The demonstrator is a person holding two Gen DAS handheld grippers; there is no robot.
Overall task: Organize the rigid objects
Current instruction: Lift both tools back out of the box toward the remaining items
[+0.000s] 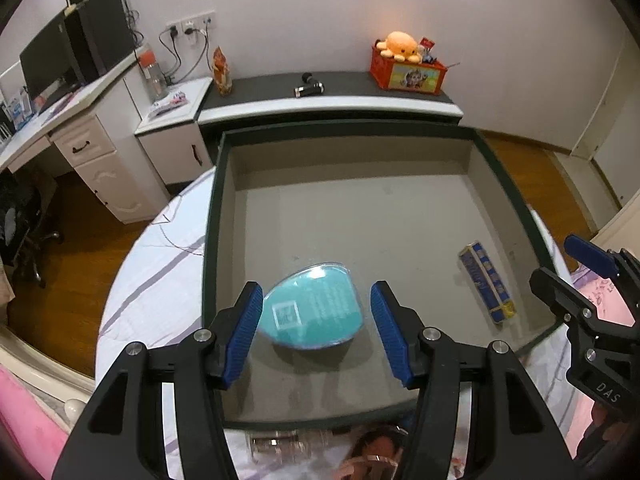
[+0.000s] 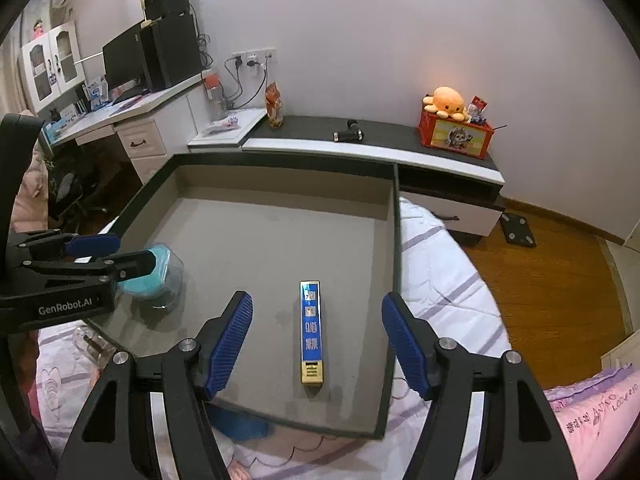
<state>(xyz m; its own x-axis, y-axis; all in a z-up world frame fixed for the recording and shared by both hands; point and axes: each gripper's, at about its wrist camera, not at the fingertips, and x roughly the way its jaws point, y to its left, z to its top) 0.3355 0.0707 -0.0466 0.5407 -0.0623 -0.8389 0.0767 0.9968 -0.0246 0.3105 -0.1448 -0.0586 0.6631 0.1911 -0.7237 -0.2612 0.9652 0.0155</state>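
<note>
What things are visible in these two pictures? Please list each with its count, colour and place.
tray: one, dark rim, grey floor, on the bed
teal case: one, teal under a clear shell, on the tray floor, left part
blue box: one, long, blue with a gold end, on the tray floor, right part
bedsheet: one, white with purple lines, under the tray
clear jar: one, see-through, on the sheet at the tray's near edge
red box: one, red, on the low cabinet by the wall
octopus toy: one, orange, on top of the red box
left gripper: one, black with blue pads, open around the teal case, not touching
right gripper: one, black with blue pads, open, either side of the blue box
</note>
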